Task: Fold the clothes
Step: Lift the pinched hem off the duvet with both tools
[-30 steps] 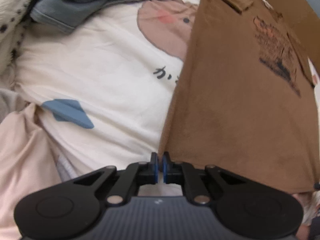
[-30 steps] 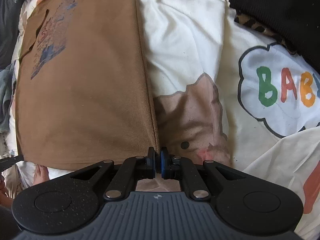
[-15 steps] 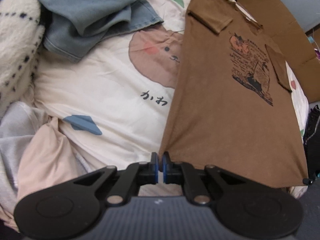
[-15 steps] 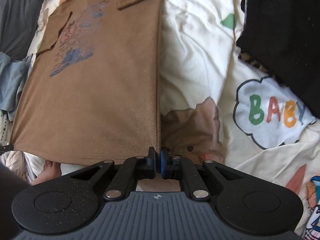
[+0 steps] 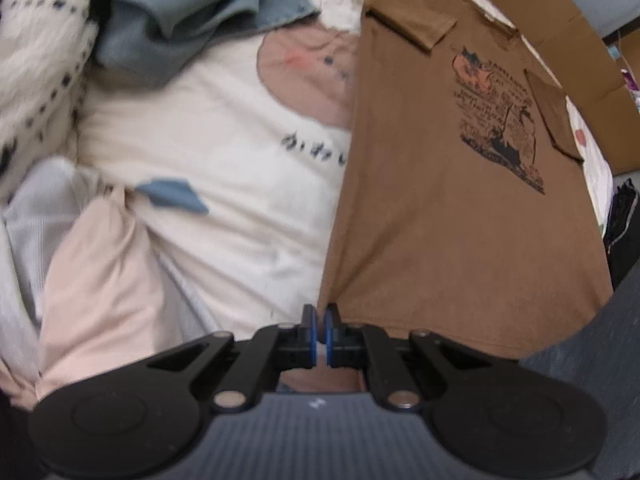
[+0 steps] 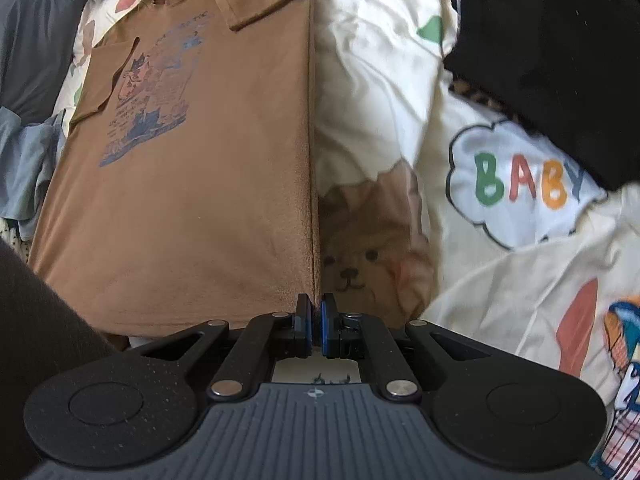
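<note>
Bedspread (image 6: 380, 80): only right view shows, apparently, black garment (image 6: 560, 60).

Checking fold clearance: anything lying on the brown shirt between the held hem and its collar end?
Nothing visible. Left claw and right claw grip the brown shirt at its hem corners; its printed face is bare up to the sleeves.
</note>
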Demonstrator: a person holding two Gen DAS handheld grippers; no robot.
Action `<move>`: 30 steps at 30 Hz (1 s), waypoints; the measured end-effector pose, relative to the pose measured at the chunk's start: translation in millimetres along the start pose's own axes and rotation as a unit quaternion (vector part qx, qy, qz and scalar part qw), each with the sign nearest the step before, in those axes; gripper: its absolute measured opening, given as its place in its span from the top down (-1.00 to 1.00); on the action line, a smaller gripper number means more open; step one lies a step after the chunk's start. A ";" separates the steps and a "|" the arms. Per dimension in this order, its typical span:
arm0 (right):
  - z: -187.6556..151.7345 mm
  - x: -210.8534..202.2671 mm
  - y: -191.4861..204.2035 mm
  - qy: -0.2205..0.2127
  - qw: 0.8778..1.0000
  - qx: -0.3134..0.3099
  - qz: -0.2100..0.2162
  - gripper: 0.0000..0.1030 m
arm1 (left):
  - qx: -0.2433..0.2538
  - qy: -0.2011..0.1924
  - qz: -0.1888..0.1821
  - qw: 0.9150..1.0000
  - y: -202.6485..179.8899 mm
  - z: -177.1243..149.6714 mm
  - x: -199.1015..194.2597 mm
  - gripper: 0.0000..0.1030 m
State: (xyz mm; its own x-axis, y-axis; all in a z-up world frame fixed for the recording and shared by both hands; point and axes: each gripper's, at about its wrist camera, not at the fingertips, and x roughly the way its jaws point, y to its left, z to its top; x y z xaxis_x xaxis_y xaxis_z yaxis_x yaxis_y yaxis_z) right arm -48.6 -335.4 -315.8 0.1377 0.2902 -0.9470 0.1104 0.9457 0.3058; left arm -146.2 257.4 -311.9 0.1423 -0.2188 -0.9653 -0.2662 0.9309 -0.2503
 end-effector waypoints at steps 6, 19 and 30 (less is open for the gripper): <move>-27.8 4.0 -12.3 0.006 0.999 0.030 0.007 0.97 | 0.013 0.029 0.012 0.999 -5.3 -21.1 3.6 0.93; -26.7 -14.8 -21.3 -0.027 0.998 0.047 0.030 0.96 | -0.005 -0.005 -0.006 1.000 -14.4 -6.4 -21.1 0.93; 22.6 -68.9 0.7 -0.102 0.992 0.033 0.063 0.96 | -0.009 -0.092 -0.050 0.994 -38.0 45.4 -72.0 0.93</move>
State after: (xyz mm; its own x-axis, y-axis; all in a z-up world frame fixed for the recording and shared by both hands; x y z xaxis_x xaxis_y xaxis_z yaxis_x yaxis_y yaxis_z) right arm -35.8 -358.0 -248.1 0.3498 0.3631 -0.8636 0.1434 0.8902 0.4324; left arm -103.0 251.1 -229.5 0.3402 -0.2511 -0.9062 -0.2590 0.9014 -0.3470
